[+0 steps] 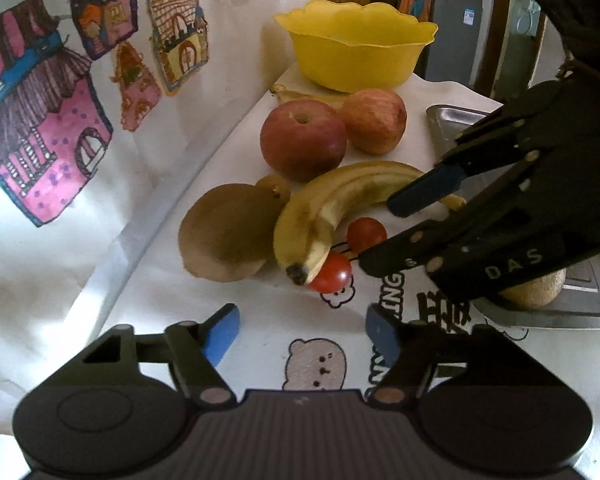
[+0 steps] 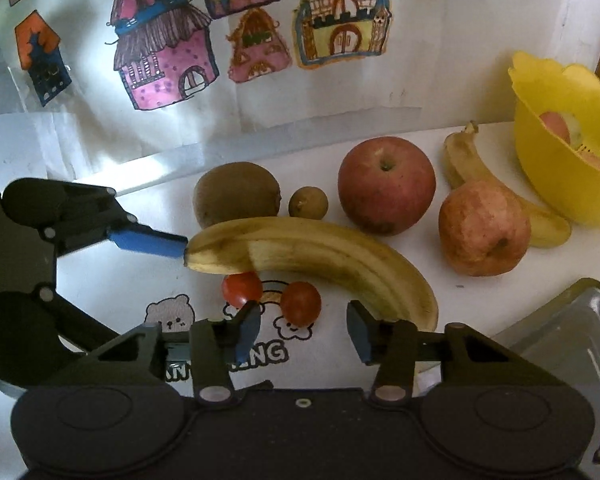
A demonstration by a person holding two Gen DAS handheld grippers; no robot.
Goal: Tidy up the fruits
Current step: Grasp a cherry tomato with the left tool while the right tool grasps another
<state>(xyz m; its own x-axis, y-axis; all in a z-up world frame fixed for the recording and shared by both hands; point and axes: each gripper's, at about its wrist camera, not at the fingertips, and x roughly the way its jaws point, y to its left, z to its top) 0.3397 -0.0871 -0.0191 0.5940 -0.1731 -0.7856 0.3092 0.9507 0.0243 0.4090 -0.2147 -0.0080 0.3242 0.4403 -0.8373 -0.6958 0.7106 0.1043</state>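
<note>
On the white cloth lie a ripe banana (image 1: 340, 200) (image 2: 320, 256), two cherry tomatoes (image 2: 242, 288) (image 2: 300, 304), a kiwi (image 1: 224, 236), a small brown fruit (image 1: 274, 188) and two apples (image 1: 302, 140) (image 1: 374, 120). My right gripper (image 2: 304, 330) (image 1: 396, 228) is open, low over the cloth, with the right-hand tomato just ahead between its fingertips and untouched. My left gripper (image 1: 300, 332) is open and holds nothing. It sits short of the banana's dark tip. In the right wrist view one of its blue fingers (image 2: 148, 242) is close to that tip.
A yellow bowl (image 1: 352, 52) (image 2: 560, 160) with fruit inside stands at the far end beside a second banana (image 2: 500, 196). A metal tray (image 1: 452, 120) (image 2: 572, 332) holding a kiwi (image 1: 536, 292) lies on the right. A wall with house drawings (image 2: 164, 60) borders the cloth.
</note>
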